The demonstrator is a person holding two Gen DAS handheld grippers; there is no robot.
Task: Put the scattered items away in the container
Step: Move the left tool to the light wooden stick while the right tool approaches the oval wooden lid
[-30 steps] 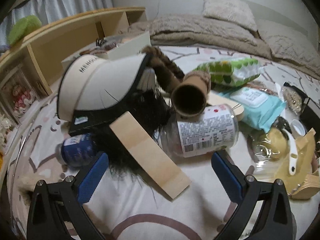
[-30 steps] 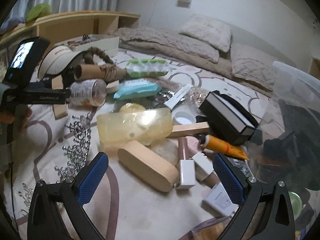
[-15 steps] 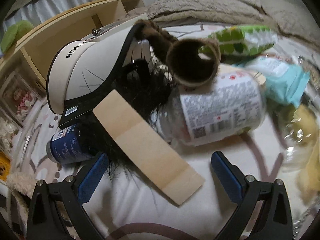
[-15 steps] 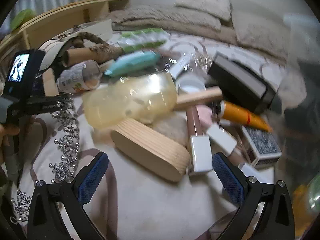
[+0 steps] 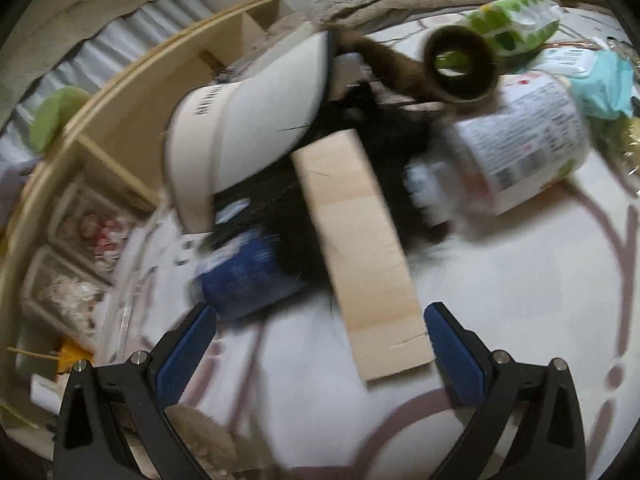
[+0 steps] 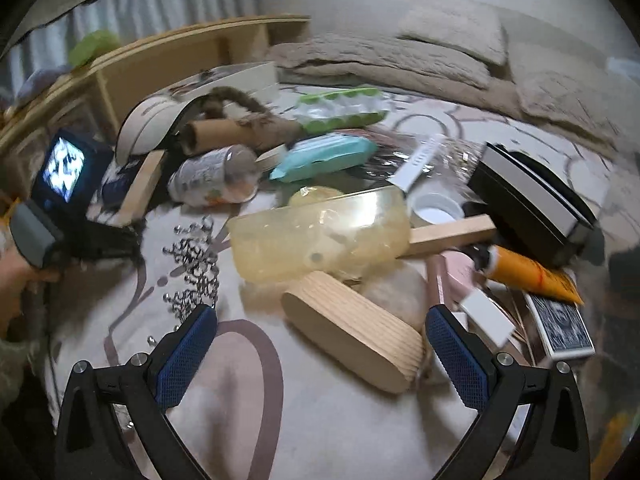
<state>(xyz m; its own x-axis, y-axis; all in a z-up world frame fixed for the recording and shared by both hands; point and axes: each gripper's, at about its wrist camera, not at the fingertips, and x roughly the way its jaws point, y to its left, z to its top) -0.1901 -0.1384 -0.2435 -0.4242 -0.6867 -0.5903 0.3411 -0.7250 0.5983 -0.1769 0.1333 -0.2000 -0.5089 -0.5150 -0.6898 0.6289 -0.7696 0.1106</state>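
My left gripper (image 5: 320, 344) is spread wide and empty over a pale wooden plank (image 5: 360, 248) on the rug, with a white visor cap (image 5: 248, 136) and a blue can (image 5: 244, 276) to the left. Only my right view shows my right gripper (image 6: 320, 344), also wide and empty, near an oval wooden case (image 6: 352, 344) and a yellowish clear box (image 6: 320, 236). No container clearly shows.

Home bedroom indicated. Beige rumpled bedding (image 6: 384, 56) with square beige pillow (image 6: 452, 32) laid at floor level against wall. Pale pleated curtain (image 6: 160, 4) hung behind low light-wood shelf unit (image 6: 168, 60). Household clutter spread over cream rug with brown ring pattern (image 6: 248, 360).
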